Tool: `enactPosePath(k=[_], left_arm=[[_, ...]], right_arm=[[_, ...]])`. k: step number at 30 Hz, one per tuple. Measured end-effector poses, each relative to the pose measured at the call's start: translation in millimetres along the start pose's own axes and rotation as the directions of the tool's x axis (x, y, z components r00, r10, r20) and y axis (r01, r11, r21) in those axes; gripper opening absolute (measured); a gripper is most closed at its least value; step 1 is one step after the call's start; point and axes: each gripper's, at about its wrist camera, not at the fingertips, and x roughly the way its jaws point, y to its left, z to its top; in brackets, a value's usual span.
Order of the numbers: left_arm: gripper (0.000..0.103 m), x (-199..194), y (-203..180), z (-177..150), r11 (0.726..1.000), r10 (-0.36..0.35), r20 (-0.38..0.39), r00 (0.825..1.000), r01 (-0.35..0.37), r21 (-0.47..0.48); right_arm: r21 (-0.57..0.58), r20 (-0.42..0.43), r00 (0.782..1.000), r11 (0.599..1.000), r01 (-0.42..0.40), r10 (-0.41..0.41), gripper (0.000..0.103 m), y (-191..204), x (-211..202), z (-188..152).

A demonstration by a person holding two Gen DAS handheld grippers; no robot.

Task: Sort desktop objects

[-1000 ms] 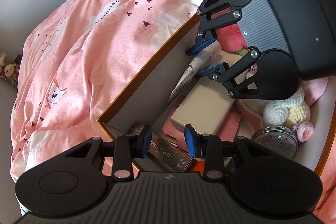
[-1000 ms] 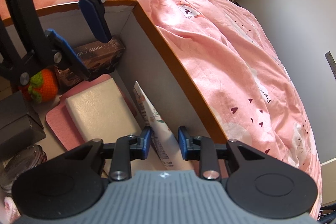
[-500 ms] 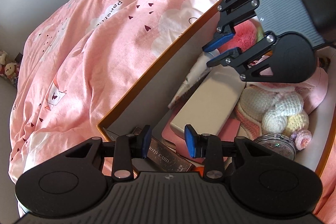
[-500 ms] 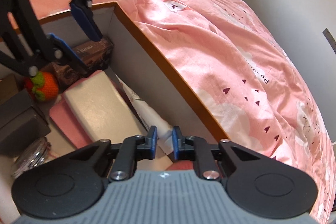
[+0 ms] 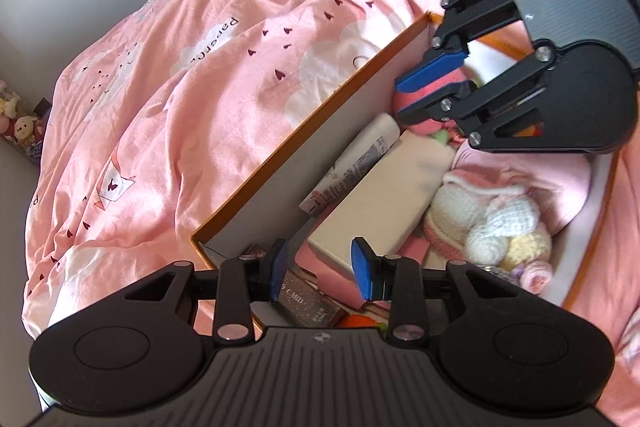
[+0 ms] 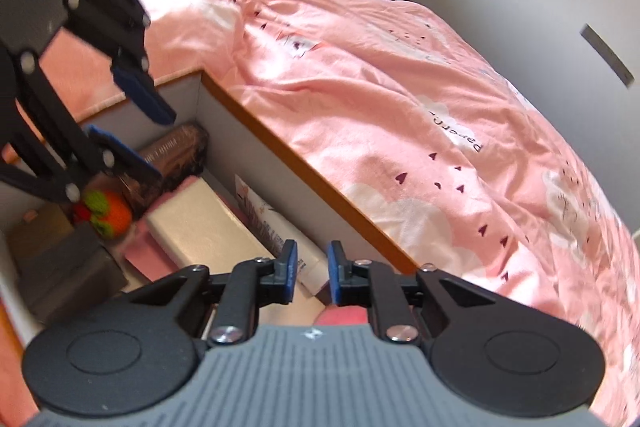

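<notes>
On the pink heart-printed bedspread (image 5: 200, 87) stands an open cardboard box with an orange rim and pale inner walls (image 5: 320, 117). It is the only container in view.

Contents, as seen from the left wrist:
- White printed squeeze tube (image 5: 356, 163), lying along the left wall.
- Cream rectangular carton (image 5: 384, 203), just right of the tube and apparently touching it, resting on a flat pink pad (image 5: 414, 247).
- White, yellow and pink crocheted doll (image 5: 492, 223), at the right side.
- Pink plush toy (image 5: 420, 125), at the far end, partly hidden.
- Glossy brown printed packet (image 6: 176, 151), orange crocheted fruit with green leaves (image 6: 116, 215) and dark grey box (image 6: 68, 267), at the near end.

Both grippers hang over the box, and neither holds anything. The left gripper (image 5: 318, 271) is partly open above the near end. The right gripper (image 6: 312, 273) is all but closed, with only a narrow slit between its pads. Its jaws have just eased apart a fraction, and nothing is between them. The tube lies below and beyond it, untouched.

Assessment: the tube appears placed, and the step in hand looks like clearing away from the box. No loose item shows on the bedspread. The next move therefore calls for locating a further object outside these views, then opening 1 of the 2 grippers wide before approach. Free space remains mainly along the right wall.
</notes>
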Motion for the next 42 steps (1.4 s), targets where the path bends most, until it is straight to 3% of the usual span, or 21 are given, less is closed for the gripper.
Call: enactPosePath(k=[2, 5, 9, 15, 19, 23, 31, 37, 42], left_arm=[[0.042, -9.8, -4.3, 0.8, 1.0, 0.008, 0.009, 1.0, -0.008, -0.012], [0.054, -23.0, -10.8, 2.6, 0.998, 0.042, 0.013, 0.999, -0.042, -0.048], [0.054, -36.5, -21.7, -0.7, 0.993, 0.047, 0.006, 0.999, -0.046, -0.113], [0.057, -43.2, -46.6, -12.8, 0.975, 0.078, -0.024, 0.997, -0.081, -0.208], [0.057, -45.1, -61.0, -22.3, 0.958, 0.107, -0.032, 0.994, -0.112, -0.266], [0.057, -45.2, -71.9, -30.2, 0.946, 0.133, -0.043, 0.99, -0.14, -0.293], [0.057, -33.2, -70.5, -43.9, 0.899, 0.151, -0.101, 0.983, -0.179, -0.398], [0.058, -23.4, -72.7, -50.1, 0.88, 0.155, -0.115, 0.981, -0.19, -0.435], [0.067, -19.3, -76.7, -53.6, 0.865, 0.14, -0.084, 0.987, -0.163, -0.475]], right_arm=[[0.059, 0.004, 1.0, 0.998, 0.005, -0.006, 0.024, -0.5, -17.3, -1.2], [0.162, -0.003, 1.0, 0.987, 0.001, 0.0, 0.034, -1.0, -39.3, -6.9], [0.307, -0.023, 0.999, 0.951, -0.033, 0.042, 0.048, 2.3, -58.2, -20.6], [0.447, -0.035, 0.999, 0.895, 0.002, 0.016, 0.068, 17.3, -71.6, -47.7], [0.535, -0.036, 0.999, 0.845, 0.002, 0.02, 0.075, 22.6, -75.4, -60.6], [0.563, -0.072, 0.997, 0.826, 0.037, 0.005, 0.084, 28.6, -71.9, -68.7], [0.603, -0.106, 0.994, 0.795, 0.068, -0.005, 0.091, 35.9, -67.0, -83.5], [0.622, -0.103, 0.993, 0.776, 0.103, -0.05, 0.096, 41.3, -63.0, -93.7], [0.612, -0.107, 0.991, 0.78, 0.132, -0.083, 0.097, 48.1, -60.7, -97.2]])
